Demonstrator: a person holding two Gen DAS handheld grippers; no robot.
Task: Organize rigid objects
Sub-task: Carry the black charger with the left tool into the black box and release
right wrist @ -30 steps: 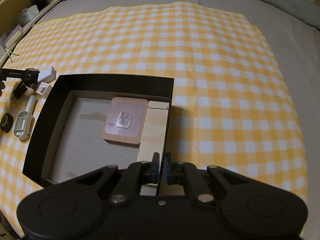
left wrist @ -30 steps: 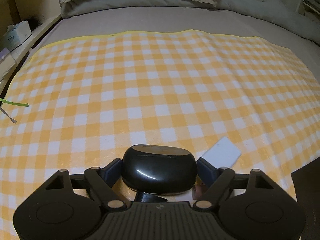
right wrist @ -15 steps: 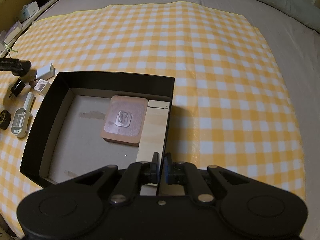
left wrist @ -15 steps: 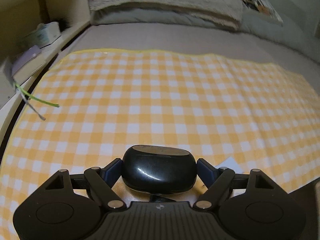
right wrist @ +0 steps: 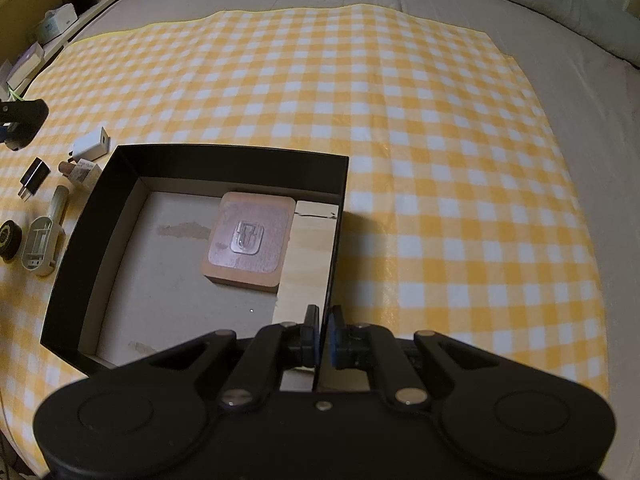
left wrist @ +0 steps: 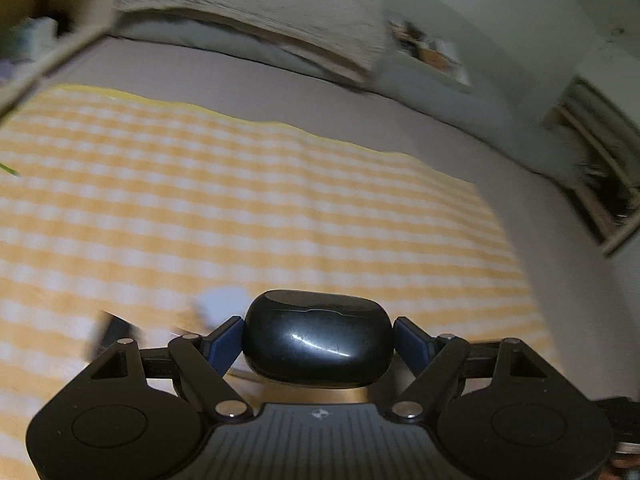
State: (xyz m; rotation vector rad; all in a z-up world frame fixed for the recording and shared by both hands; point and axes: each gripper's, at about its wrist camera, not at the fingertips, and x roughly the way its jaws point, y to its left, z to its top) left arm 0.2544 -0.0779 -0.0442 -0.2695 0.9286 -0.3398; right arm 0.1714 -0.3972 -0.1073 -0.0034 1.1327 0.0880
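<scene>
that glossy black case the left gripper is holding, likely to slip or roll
Probably slippery: the black case has a glossy, highlight-catching shell, and the left gripper touches only its rounded ends. It looks rigid, so it should not deform under the squeeze. Set down on the checked cloth, its pebble shape might rock or roll.

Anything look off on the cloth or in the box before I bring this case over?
Nothing damaged or spilled. The black box sits skewed to the cloth's checks, its right wall pinched by the right gripper. Inside, the wooden block lies slightly askew. The left gripper holds the black case squarely.
</scene>
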